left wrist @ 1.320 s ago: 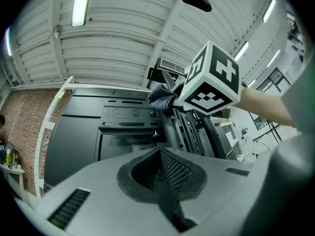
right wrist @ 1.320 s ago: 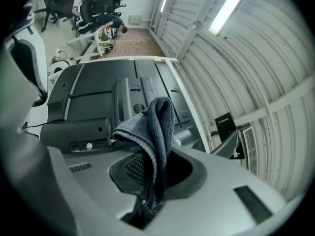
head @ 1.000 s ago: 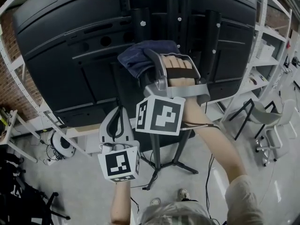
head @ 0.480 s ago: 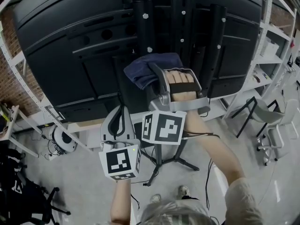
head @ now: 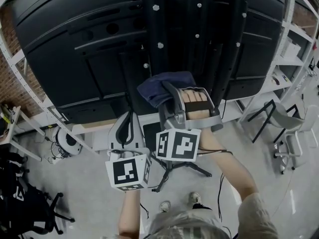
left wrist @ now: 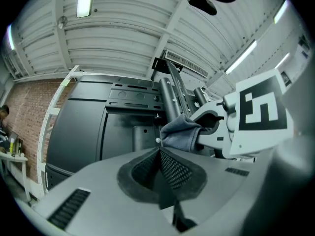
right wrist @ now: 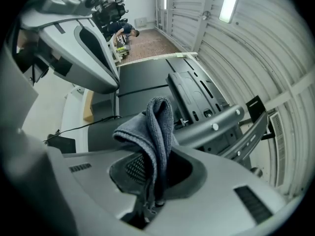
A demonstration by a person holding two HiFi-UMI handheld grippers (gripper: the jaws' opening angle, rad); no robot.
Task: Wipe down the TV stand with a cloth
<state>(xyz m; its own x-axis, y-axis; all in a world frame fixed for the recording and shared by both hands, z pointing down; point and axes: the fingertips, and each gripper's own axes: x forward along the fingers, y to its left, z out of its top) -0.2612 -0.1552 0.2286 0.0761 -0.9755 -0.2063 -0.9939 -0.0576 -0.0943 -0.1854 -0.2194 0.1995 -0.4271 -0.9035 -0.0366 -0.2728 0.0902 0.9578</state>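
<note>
The TV stand's black columns (head: pixel 159 34) rise behind the dark TV back (head: pixel 65 49). A blue-grey cloth (head: pixel 160 86) is bunched against the columns, with my right gripper (head: pixel 168 92) shut on it. In the right gripper view the cloth (right wrist: pixel 156 127) hangs folded out of the closed jaws, beside a bolted stand bar (right wrist: pixel 211 128). My left gripper (head: pixel 127 119) is lower and to the left, apart from the stand. Its jaws are shut with nothing between them in the left gripper view (left wrist: pixel 161 178), where the cloth (left wrist: pixel 178 132) also shows.
White shelving racks stand at the left (head: pixel 22 78) and right (head: pixel 294 39). The stand's legs (head: pixel 172 171) spread over the grey floor below. A chair (head: pixel 286 128) is at the right; a round white device (head: pixel 65 151) and cables lie at the left.
My right gripper has slid the cloth down the stand's columns, toward the person. The left gripper has stayed almost in place.
</note>
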